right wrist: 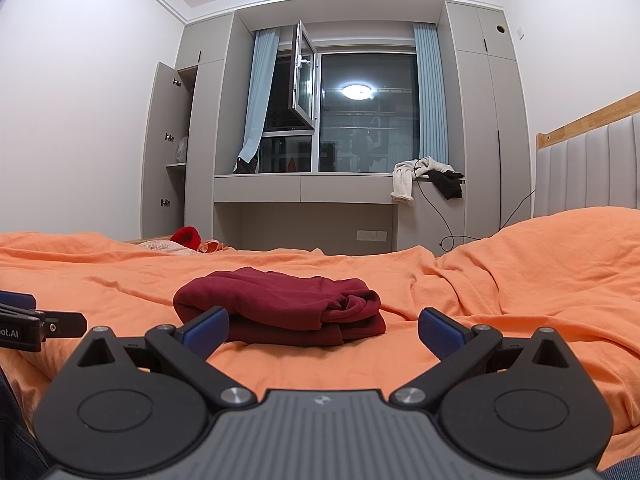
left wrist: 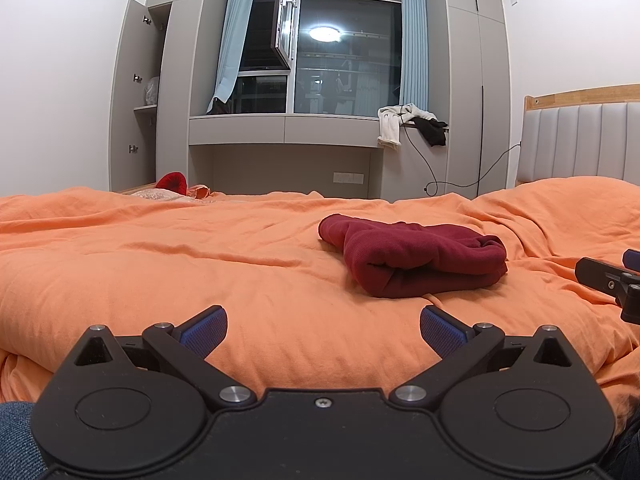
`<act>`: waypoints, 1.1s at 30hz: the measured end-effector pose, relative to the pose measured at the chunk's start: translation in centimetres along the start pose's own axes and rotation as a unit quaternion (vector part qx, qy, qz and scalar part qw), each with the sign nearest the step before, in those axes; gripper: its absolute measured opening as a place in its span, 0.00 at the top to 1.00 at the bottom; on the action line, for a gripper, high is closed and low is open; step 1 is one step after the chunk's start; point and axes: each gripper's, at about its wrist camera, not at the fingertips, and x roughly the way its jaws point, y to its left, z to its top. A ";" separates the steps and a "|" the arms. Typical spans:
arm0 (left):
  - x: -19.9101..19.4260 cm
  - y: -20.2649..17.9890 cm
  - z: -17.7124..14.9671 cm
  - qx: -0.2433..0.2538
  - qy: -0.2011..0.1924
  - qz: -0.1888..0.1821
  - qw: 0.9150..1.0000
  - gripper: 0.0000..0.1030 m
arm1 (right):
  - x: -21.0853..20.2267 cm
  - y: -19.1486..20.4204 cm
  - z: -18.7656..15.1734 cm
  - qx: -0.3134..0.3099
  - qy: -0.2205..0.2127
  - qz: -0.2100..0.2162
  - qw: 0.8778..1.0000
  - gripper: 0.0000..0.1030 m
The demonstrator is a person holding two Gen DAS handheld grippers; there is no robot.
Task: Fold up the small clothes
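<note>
Folded dark red knit garment (right wrist: 280, 306) on orange bed cover (left wrist: 160, 264), just ahead of right gripper (right wrist: 322, 330), ahead-right of left gripper (left wrist: 323, 330), both grippers' fingers (left wrist: 204, 330) spread wide, holding nothing

Folded maroon garment (right wrist: 280, 306) mid orange bed (right wrist: 500, 280), right gripper (right wrist: 322, 330) spread wide before it, left gripper (right wrist: 36, 320) at bed's left edge
</note>
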 end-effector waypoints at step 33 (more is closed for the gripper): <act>-0.3 0.3 0.0 -0.001 -0.002 0.014 1.000 0.01 | 0.0 0.1 0.0 -0.002 0.001 0.000 1.000 0.00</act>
